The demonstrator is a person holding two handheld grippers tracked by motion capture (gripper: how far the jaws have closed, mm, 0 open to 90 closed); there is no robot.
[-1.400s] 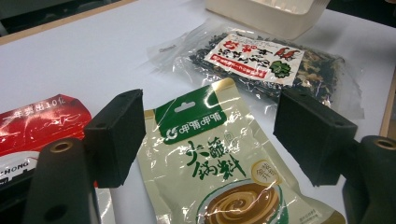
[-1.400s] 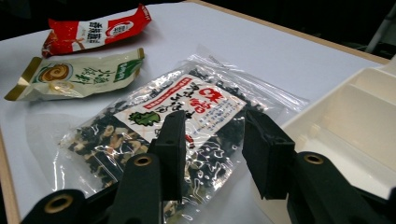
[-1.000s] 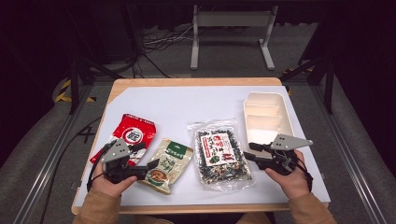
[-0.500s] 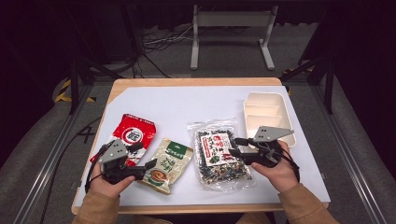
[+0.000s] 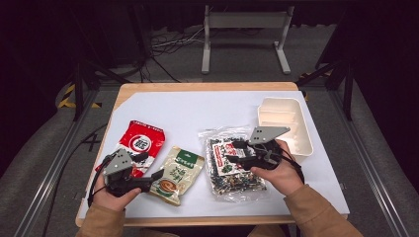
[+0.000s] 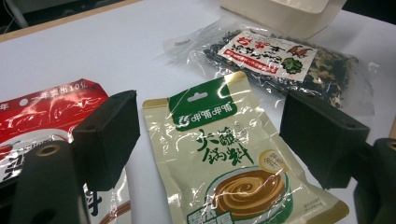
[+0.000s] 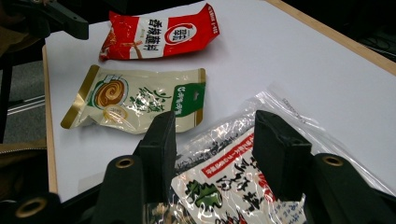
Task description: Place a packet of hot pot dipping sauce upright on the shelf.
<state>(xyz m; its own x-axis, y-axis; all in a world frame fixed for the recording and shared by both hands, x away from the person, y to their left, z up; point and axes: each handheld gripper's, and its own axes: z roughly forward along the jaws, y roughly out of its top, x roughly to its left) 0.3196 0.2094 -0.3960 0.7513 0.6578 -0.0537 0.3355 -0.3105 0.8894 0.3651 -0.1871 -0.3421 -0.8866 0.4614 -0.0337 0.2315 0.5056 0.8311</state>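
In the left gripper view the red packet (image 6: 42, 116) was cut off at the frame's edge and partly hidden behind a black jaw, and the lower corner of the green-and-cream sauce pouch (image 6: 224, 158) ran out of the bottom of the picture. In the right gripper view the clear seaweed bag (image 7: 233, 182) was cut off below, its print only partly legible.

The right gripper (image 5: 236, 151) hung over the seaweed bag (image 5: 232, 163), which lay just left of the cream tray (image 5: 291, 131). Its jaws had just been opening and stood wide, one to each side of the bag's upper edge, the pads not pressing on it; whether they brushed the plastic I could not tell. The right hand (image 5: 279, 173) lay over the bag's tray-side edge, gripper pointing away from the tray.

The left gripper (image 5: 153, 177), farther left of the tray, was open, its jaws astride the near corner of the sauce pouch (image 5: 179, 173) without clamping it. The left hand (image 5: 111, 192) sat low at the table's near edge.
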